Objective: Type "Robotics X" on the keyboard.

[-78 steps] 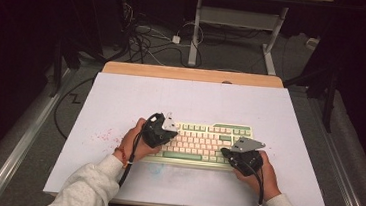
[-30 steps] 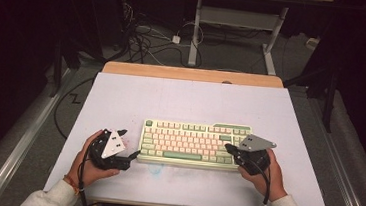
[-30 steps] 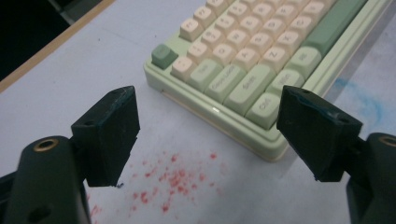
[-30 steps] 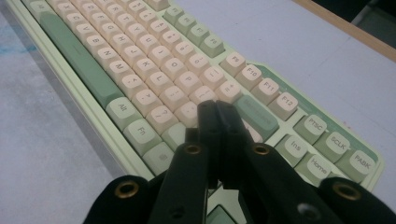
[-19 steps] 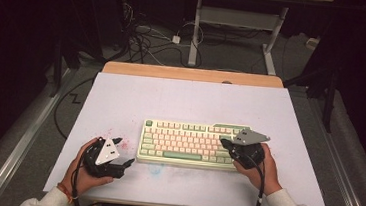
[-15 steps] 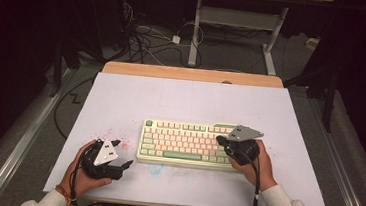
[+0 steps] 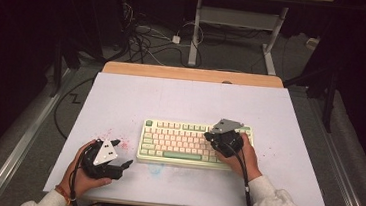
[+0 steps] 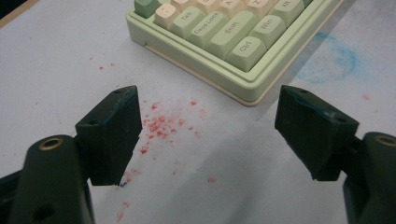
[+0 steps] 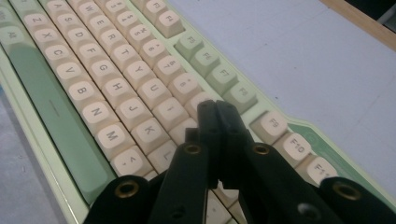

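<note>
table: big white-topped desk is sitting under everything, wooden strip along its far edge

keyboard: pale green one with cream keys is lying flat near the front middle of the table

right gripper: is hovering over the keyboard's right half, jaws pinched together with nothing in them, tips pointing at the number row around 9 and 0

left gripper: is sitting low off the keyboard's left end, jaws spread wide and gripping nothing, not touching it

stains: red speckles are showing between those jaws, plus a blue smudge
</note>
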Demonstrator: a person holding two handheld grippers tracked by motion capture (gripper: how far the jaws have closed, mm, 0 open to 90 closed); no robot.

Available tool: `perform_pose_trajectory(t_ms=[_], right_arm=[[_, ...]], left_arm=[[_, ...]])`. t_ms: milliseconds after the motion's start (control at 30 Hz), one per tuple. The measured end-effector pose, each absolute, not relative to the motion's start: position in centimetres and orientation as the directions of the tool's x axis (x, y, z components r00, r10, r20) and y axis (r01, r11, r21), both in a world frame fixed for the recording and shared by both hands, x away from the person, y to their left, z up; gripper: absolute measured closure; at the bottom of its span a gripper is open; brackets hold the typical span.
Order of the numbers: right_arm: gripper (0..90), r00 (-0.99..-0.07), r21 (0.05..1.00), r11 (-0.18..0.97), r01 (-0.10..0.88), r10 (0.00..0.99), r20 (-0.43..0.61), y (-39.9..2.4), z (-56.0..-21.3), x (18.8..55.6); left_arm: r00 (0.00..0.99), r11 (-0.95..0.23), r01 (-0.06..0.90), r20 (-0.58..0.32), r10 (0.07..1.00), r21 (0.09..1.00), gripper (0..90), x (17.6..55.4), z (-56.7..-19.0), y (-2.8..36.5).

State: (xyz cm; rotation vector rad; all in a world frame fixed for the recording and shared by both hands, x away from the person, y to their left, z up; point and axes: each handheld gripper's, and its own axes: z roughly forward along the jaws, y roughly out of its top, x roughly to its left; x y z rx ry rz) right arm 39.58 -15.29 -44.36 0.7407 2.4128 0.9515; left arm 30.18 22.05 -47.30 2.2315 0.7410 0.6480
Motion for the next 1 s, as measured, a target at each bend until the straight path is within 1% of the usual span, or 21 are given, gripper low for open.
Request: perform_pose_trajectory(t_ms=[467,533,633,700,833,1000], right_arm=[[90.0,-0.774,0.693,0.651,0.308,0.595,-0.215,-13.9,-45.2,39.7],[90.0,-0.772,0.674,0.664,0.325,0.598,-0.216,-13.7,-45.5,39.7],[90.0,-0.770,0.670,0.669,0.321,0.596,-0.227,-13.8,-45.3,39.6],[90.0,-0.772,0.700,0.644,0.310,0.600,-0.210,-14.1,-44.9,39.2],[89.4,-0.766,0.725,0.620,0.299,0.609,-0.205,-14.4,-44.5,39.0],[85.3,-0.758,0.762,0.587,0.274,0.619,-0.204,-14.9,-43.6,38.5]], left_arm=[[0.721,-0.612,0.325,0.230,0.653,0.721,21.8,30.2,-47.4,21.9],[0.722,-0.614,0.326,0.230,0.653,0.719,21.7,30.2,-47.4,21.9],[0.722,-0.616,0.327,0.231,0.652,0.717,21.7,30.2,-47.4,21.8],[0.722,-0.617,0.326,0.232,0.652,0.716,21.7,30.2,-47.4,21.9],[0.722,-0.618,0.327,0.233,0.651,0.715,21.7,30.2,-47.4,21.9],[0.721,-0.619,0.329,0.234,0.652,0.713,21.7,30.2,-47.4,21.9]])
